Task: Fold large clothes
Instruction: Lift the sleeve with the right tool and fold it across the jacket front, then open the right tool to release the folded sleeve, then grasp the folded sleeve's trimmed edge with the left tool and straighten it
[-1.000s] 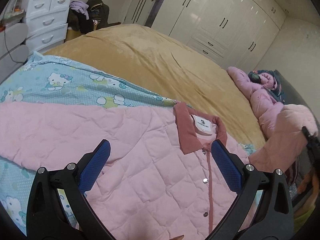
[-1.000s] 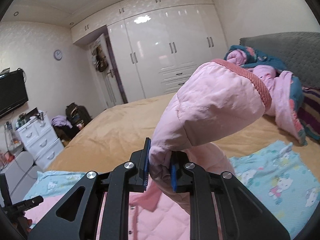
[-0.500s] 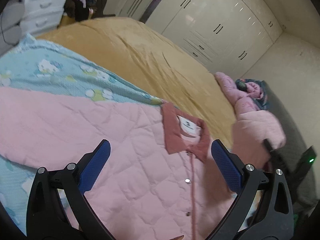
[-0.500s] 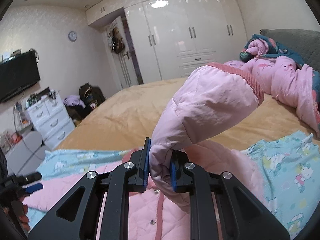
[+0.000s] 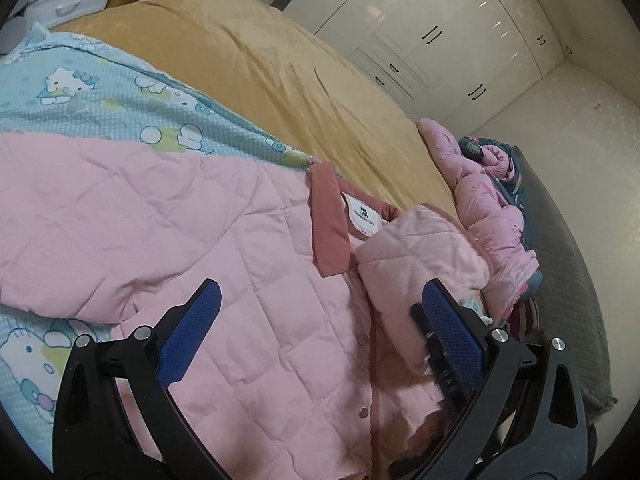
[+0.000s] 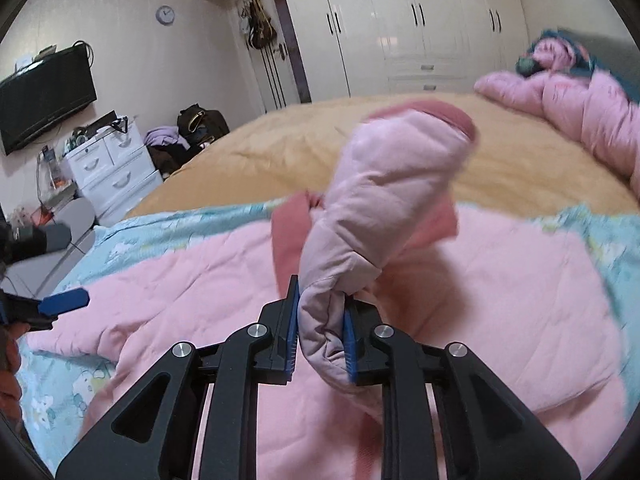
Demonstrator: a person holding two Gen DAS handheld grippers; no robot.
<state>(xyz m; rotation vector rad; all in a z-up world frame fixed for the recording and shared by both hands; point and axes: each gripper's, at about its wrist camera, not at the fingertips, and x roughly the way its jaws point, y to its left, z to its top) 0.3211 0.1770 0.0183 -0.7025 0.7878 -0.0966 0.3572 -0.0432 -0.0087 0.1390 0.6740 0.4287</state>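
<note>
A pink quilted jacket (image 5: 224, 248) with a dusty-red collar (image 5: 330, 220) lies front up on a blue cartoon-print sheet (image 5: 100, 100). It also shows in the right wrist view (image 6: 500, 300). My left gripper (image 5: 320, 332) is open and empty, hovering over the jacket's chest. My right gripper (image 6: 320, 332) is shut on the jacket's right sleeve (image 6: 384, 208) and holds it up over the jacket's front. That sleeve (image 5: 420, 256) shows in the left wrist view next to the collar.
The bed has a mustard-yellow cover (image 5: 280, 72). A second pink jacket (image 5: 488, 200) lies bunched by the grey headboard (image 5: 560, 280). White wardrobes (image 6: 420, 24), a white drawer unit (image 6: 112, 172), bags (image 6: 200, 124) and a wall television (image 6: 44, 96) stand around the room.
My right gripper has carried the sleeve lower and leftward, over the jacket's front by the collar. My left gripper's view has swung right and closer to the jacket; it stays open.
</note>
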